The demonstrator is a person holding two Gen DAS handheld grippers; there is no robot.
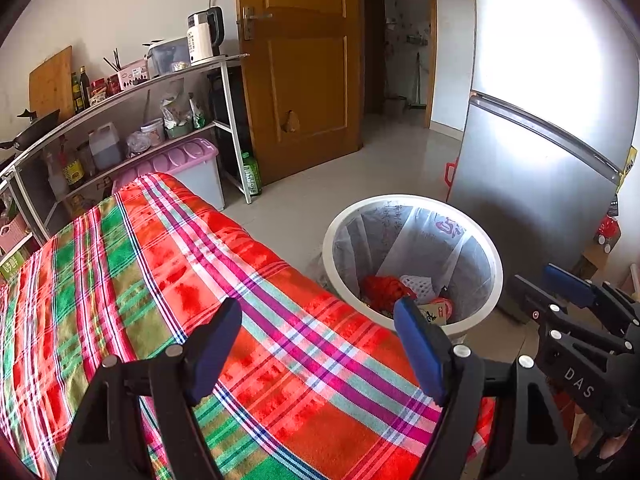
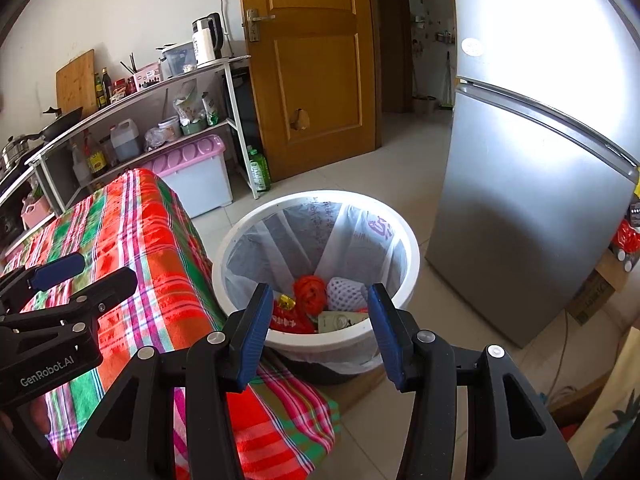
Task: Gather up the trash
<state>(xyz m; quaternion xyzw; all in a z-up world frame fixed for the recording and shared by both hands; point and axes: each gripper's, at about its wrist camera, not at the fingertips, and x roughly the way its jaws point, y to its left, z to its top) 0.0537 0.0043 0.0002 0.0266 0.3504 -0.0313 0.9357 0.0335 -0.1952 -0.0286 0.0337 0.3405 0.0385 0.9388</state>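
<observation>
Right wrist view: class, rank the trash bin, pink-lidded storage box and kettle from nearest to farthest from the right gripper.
1. Trash bin, directly ahead of the right gripper, on the floor.
2. Pink-lidded storage box, ahead-left, under the shelf.
3. Kettle, far left, atop the shelf.

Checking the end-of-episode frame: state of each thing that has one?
left gripper: open, empty, over the plaid cloth
right gripper: open, empty, facing the bin
trash bin: lidless, lined with a bag, trash at the bottom
wooden door: swung open
fridge: both doors shut
pink-lidded storage box: lid on
kettle: lid down
</observation>
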